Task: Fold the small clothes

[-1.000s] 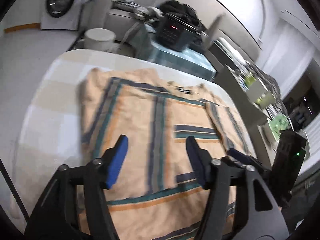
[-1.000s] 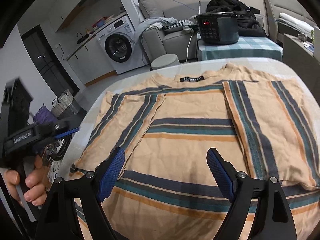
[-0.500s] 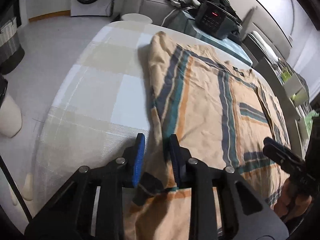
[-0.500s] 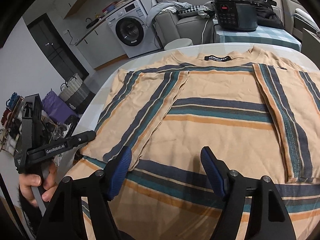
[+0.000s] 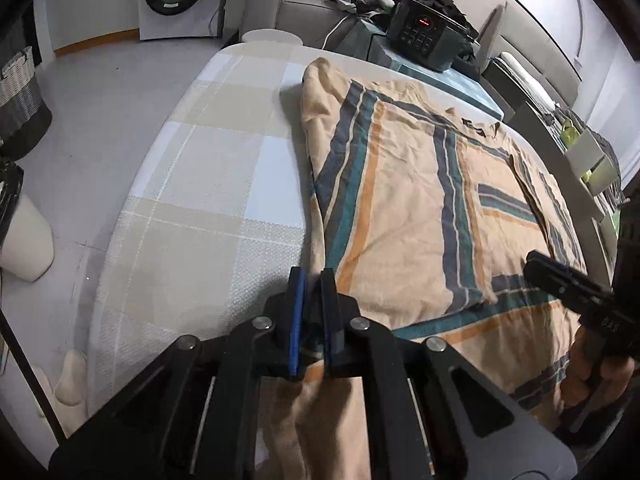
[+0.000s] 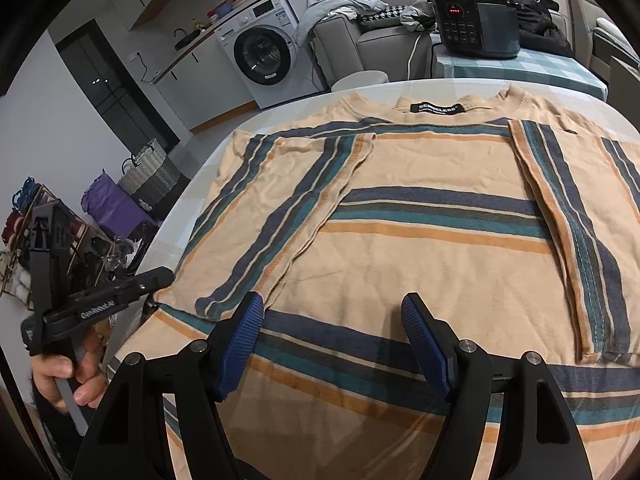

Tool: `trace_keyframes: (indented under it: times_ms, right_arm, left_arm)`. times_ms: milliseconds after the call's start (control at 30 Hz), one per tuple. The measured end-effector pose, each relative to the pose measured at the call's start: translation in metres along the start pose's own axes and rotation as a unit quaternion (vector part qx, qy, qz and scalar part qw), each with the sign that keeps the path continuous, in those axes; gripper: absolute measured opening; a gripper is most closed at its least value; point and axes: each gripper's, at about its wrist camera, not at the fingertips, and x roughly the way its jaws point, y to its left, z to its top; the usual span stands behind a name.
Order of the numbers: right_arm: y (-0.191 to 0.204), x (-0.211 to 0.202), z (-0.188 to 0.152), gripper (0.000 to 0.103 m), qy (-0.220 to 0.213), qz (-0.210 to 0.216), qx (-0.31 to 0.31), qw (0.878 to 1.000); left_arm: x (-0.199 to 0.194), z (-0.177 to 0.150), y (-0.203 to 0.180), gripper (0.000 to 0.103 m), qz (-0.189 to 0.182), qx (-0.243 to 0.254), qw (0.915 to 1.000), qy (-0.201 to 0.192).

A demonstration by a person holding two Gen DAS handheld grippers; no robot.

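The left gripper, its blue-padded jaws clenched, pinched the left side edge of the peach knit T-shirt with navy, teal and orange stripes near the hem. The shirt lay flat, back up, on the checked beige-and-white woven tablecloth, both sleeves already turned inward. To fold well, the pinched edge would probably need lifting only slightly and carrying straight across, so the soft, lightly creased fabric stays taut and the fold line runs parallel to the side seam. The right gripper, jaws released and wide apart, hovered over the lower hem and held nothing; its ribbed blue pads suit thin cloth.
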Motion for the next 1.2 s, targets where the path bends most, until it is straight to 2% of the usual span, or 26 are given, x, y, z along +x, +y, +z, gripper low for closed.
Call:
trace_keyframes:
  times_ms: [33,67,167,333,367,467,567,667,800,900,1100,1200]
  right_arm:
    - [-0.001,-0.001,0.001,0.074,-0.001,0.001,0.001,1.0]
    - [-0.002,-0.001,0.001,0.074,-0.002,0.003,0.002,1.0]
    - [-0.003,-0.001,0.002,0.074,-0.003,0.006,-0.002,1.0]
    - [0.001,0.004,0.002,0.073,0.0,0.015,-0.008,1.0]
    - [0.004,0.006,0.001,0.069,0.002,0.018,-0.015,1.0]
    - [0.012,0.011,-0.001,0.061,0.01,0.028,-0.033,0.999]
    - [0.014,0.017,-0.003,0.046,0.022,0.05,-0.028,0.998]
    - [0.015,0.023,-0.003,0.045,0.033,0.085,-0.011,0.996]
    - [0.02,0.031,-0.002,0.041,0.039,0.114,0.0,0.993]
    - [0.022,0.036,0.0,0.036,0.036,0.118,0.005,0.992]
    - [0.027,0.045,0.0,0.005,0.046,0.133,0.012,0.99]
    - [0.022,0.038,-0.001,0.003,0.037,0.122,0.02,0.992]
  left_arm:
    - [-0.002,0.002,0.0,0.009,0.0,-0.003,1.0,-0.002]
    - [-0.005,0.006,0.001,0.019,0.002,-0.005,1.0,-0.006]
    - [-0.003,0.022,0.003,0.036,0.014,-0.017,0.9995,-0.023]
    - [0.018,0.044,-0.002,0.036,0.008,-0.038,0.9992,-0.007]
    - [0.019,0.043,-0.004,0.036,0.004,-0.035,0.9994,-0.007]
    - [0.013,0.035,-0.016,0.036,0.0,-0.008,0.9999,-0.014]
    - [0.006,0.024,-0.025,0.036,0.003,0.007,0.9999,-0.012]
    - [-0.001,0.011,-0.03,0.036,-0.004,0.019,0.9998,-0.008]
    - [0.002,-0.006,-0.038,0.036,0.005,0.05,0.9987,0.002]
    - [0.0,-0.011,-0.04,0.036,0.019,0.066,0.9976,-0.005]
    - [0.003,-0.01,-0.034,0.036,0.029,0.068,0.9973,-0.003]
    - [0.003,-0.01,-0.029,0.036,0.024,0.065,0.9976,-0.005]
